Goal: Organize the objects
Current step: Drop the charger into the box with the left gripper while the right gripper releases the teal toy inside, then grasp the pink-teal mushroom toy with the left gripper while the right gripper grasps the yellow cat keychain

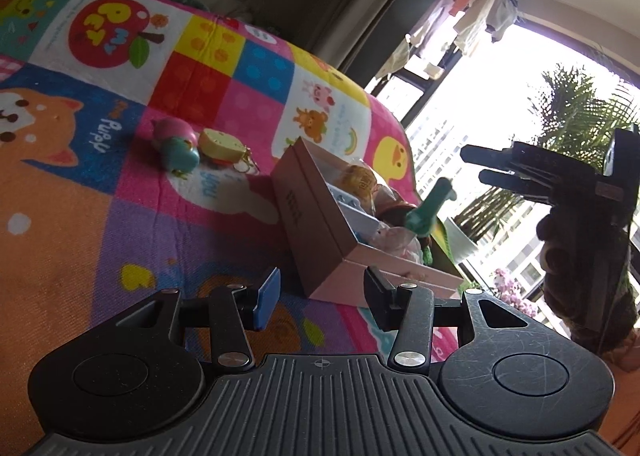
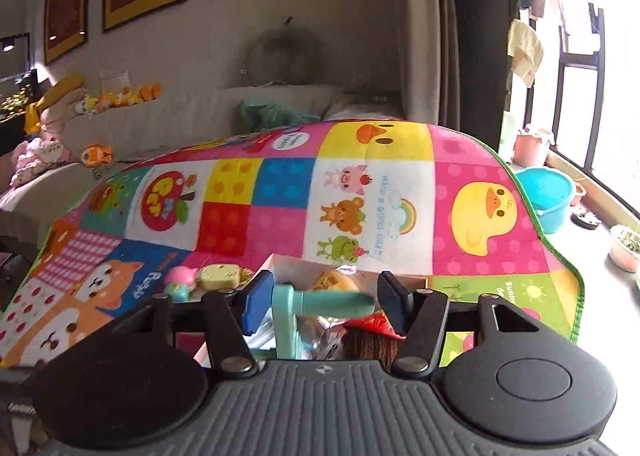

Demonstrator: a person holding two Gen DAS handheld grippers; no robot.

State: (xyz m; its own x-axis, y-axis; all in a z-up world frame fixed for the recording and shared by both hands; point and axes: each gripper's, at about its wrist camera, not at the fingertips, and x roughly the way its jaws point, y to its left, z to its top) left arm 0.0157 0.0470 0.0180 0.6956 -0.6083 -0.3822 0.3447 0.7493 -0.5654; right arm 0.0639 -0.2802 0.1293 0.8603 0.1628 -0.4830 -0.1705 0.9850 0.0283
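Right gripper (image 2: 325,294): jaws spread wide, gripping nothing, poised over the open pink box (image 1: 316,224). Teal dinosaur toy (image 2: 288,320) framed between the jaws in the right wrist view, yet touching neither pad; in the left wrist view, upright among the box's contents, well below the raised fingers.

Left gripper (image 1: 322,288): jaws likewise wide and empty, held low beside the near corner of the box, aimed across the patchwork play mat (image 1: 120,240).

Step in hand, by judgement: filling the box. Two items loose on the mat beyond the box: a pink-and-teal soft toy (image 1: 176,144) and, touching it, a yellow keyring charm (image 1: 222,146).

For a clean pick: approach from above, take one item at a time, close across the soft toy's narrow axis, and keep clear of the charm's ring. Possible risk: knocking the box wall or the upright dinosaur on the return pass.

Pose: right tool high, tipped downward; left tool low, roughly level with the box.
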